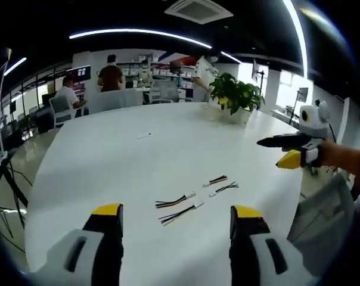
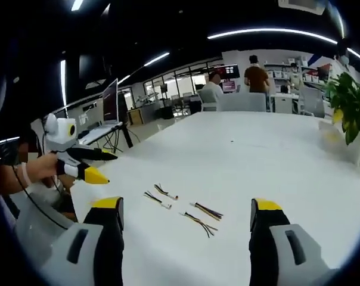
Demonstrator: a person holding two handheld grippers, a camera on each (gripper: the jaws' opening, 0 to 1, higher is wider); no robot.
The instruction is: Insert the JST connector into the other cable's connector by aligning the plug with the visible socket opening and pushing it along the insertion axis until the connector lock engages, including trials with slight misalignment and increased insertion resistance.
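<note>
Four short cable assemblies with small white JST connectors lie loose on a large white table [image 1: 108,155] in an open-plan office, none of them held.

In the left gripper view, the left tool [image 1: 177,217] hangs above the near edge of the table, its two yellow-tipped black jaws standing wide apart with nothing between them. Beyond the jaws lie the four cables: a black-and-orange wired cable [image 1: 174,201], a black-and-yellow wired cable [image 1: 181,213] just beside it, a short brown-wired cable [image 1: 216,180] and a short black-wired cable [image 1: 224,189] to their right. The right tool [image 1: 287,150], white-bodied with black and yellow jaws, comes in from the right, held in a person's hand above the table edge and well apart from the cables; whether its jaws are parted cannot be told from this view.

In the right gripper view, the right tool's own jaws stand wide apart and empty, with the same four cables on the table ahead.

A small white object [image 1: 143,136] lies farther up the table. A green leafy potted plant [image 1: 235,95] stands at the far side, and several people [image 1: 111,74] work at desks behind.
</note>
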